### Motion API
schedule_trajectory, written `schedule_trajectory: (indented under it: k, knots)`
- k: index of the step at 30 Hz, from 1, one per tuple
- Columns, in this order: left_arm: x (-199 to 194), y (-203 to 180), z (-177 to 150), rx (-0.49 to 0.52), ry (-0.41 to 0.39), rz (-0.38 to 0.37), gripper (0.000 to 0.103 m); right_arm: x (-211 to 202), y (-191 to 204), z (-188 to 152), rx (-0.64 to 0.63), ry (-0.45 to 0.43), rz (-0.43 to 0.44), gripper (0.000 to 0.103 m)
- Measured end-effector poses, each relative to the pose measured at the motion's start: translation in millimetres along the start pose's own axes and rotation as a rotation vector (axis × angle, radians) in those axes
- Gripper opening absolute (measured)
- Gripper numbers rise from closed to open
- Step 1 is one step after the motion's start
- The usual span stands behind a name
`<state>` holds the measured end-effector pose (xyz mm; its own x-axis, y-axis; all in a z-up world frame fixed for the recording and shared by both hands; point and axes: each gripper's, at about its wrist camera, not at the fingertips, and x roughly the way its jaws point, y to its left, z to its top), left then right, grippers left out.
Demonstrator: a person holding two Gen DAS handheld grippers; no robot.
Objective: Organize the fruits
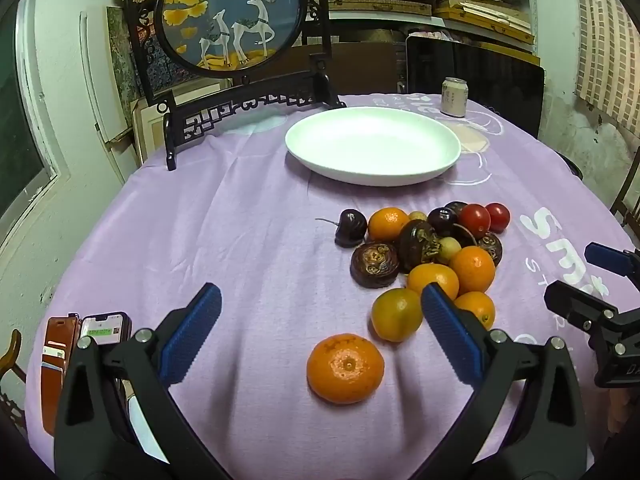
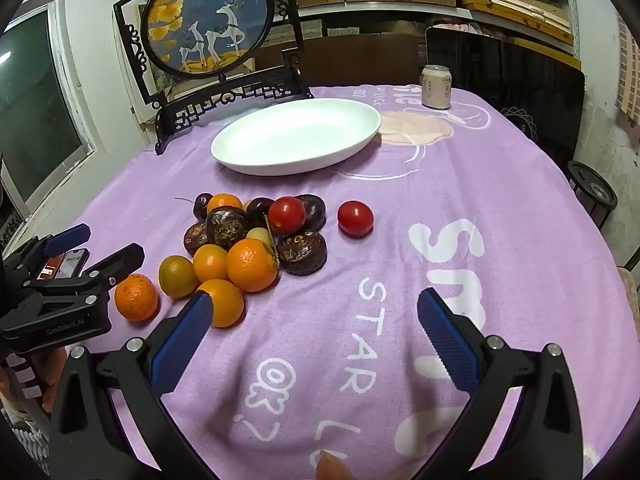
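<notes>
**Loose fruit, nothing held**

Both grippers, left [image 1: 320, 330] and right [image 2: 312, 332], have fingers spread and hold nothing. Fruit pile [image 1: 432, 248] sits mid-frame on the surface, plate [image 1: 372, 144] beyond. A nudged orange [image 1: 345, 368] could roll away.

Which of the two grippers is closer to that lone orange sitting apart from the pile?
Left. The left gripper hangs open right over the lone orange; the right gripper is off to its side, past the pile.

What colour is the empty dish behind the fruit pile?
White, plain with no pattern; the dish shows best in the left wrist view.
</notes>
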<state>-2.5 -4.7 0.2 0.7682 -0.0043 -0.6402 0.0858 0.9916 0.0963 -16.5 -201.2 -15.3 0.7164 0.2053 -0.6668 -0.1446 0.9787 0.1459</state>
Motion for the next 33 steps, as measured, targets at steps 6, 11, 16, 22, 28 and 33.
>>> schedule_trajectory:
  k: [6, 11, 16, 22, 28, 33]
  knots:
    - [0.0, -0.2, -0.7, 0.0, 0.003, 0.0, 0.101, -1.5, 0.7, -0.7, 0.0, 0.001, 0.003, 0.102]
    - [2.3, 1.6, -1.7, 0.003, 0.007, 0.001, 0.101, -1.2, 1.2, -0.6, 0.002, 0.001, 0.004, 0.102]
    - [2.8, 1.6, -2.0, 0.003, 0.01, 0.001, 0.101, -1.6, 1.6, -0.7, 0.002, 0.001, 0.006, 0.102]
    - [3.5, 1.7, -3.4, 0.006, 0.012, 0.0, 0.101, -2.6, 3.0, -1.0, 0.002, 0.001, 0.007, 0.102]
    - [4.2, 1.7, -4.9, 0.007, 0.017, 0.001, 0.101, -2.0, 1.7, -1.1, 0.004, 0.002, 0.007, 0.102]
    - [4.7, 0.4, -4.0, 0.007, 0.021, -0.001, 0.101, -2.0, 1.9, -1.4, 0.004, 0.001, 0.008, 0.102]
